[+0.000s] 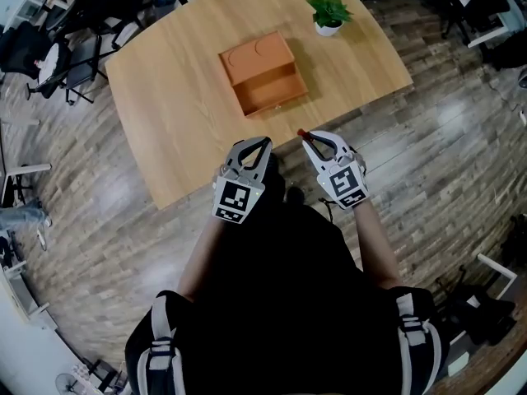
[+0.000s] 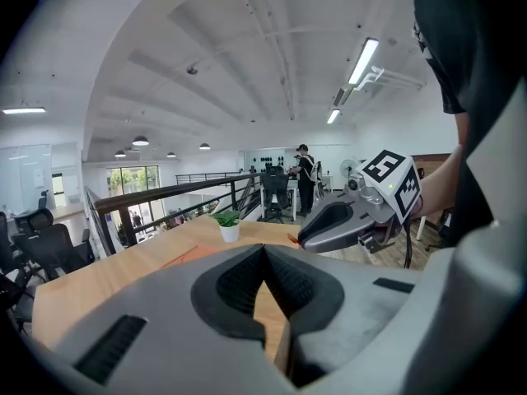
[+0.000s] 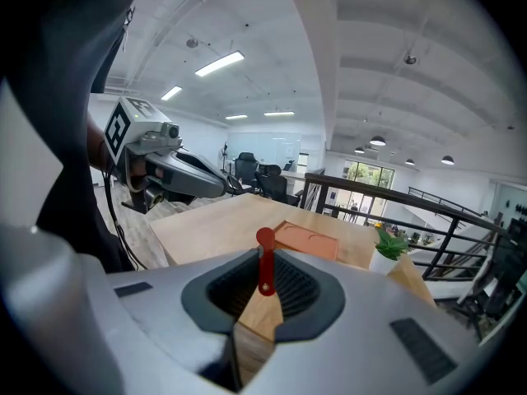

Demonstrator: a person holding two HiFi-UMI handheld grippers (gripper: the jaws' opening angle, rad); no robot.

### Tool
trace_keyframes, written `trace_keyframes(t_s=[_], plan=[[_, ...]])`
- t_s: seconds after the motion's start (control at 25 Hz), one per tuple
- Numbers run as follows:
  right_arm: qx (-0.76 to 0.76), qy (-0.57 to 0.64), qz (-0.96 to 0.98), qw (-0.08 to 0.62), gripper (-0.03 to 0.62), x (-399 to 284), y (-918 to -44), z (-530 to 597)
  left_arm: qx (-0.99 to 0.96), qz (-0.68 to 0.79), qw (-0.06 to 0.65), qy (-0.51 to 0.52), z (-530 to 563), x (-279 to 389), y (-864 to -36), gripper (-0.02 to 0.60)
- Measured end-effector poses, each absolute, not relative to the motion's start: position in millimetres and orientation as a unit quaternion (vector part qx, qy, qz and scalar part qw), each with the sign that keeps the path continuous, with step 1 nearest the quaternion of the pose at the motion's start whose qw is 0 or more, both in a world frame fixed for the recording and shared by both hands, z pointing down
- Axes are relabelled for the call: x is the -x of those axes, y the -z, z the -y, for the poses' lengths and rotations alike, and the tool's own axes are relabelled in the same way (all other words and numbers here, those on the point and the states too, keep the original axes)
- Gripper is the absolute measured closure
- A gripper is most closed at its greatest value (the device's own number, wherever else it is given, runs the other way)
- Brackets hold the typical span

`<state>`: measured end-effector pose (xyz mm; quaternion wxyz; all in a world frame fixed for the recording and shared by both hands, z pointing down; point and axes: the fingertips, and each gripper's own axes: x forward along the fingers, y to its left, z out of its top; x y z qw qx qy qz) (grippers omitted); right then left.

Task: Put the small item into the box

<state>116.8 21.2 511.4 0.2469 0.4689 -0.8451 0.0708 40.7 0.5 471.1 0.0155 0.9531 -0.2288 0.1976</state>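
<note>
Right gripper [image 1: 305, 137] jaws clamped on thin red item [image 3: 263, 263], pinched at the tips, near desk [image 1: 165, 97] edge. Left gripper [image 1: 262, 142] jaws pressed together, empty. Open orange box [image 1: 265, 76] well apart. Risk: the skinny item pivots or slips in transit.

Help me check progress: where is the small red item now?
The small red item is clamped in the right gripper, at the table's near edge, short of the open orange box.

The box [image 1: 262, 72] lies on the table [image 1: 181, 113], with the plant [image 1: 328, 13] behind to its right.
</note>
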Motion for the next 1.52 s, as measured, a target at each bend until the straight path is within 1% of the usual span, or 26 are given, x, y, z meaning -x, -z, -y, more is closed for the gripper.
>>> trace_keyframes(t_s=[0.6,0.88,1.28,1.52], plan=[[-0.499,-0.068,0.825,0.255,0.526,-105.5,-509.9,68.3,-0.962,0.208,0.003,-0.179,95.5,-25.3,-468.6,0.560],[-0.498,-0.073,0.822,0.264,0.526,-93.6,-520.1,89.2,-0.960,0.218,0.009,-0.174,115.5,-6.0,-471.7,0.560],[-0.441,-0.068,0.846,0.292,0.526,-74.2,-544.8,115.2,-0.945,0.273,0.031,-0.180,136.7,22.6,-484.2,0.560],[-0.393,-0.052,0.864,0.311,0.526,-74.6,-551.2,137.7,-0.936,0.301,0.034,-0.178,157.6,13.0,-484.3,0.560]])
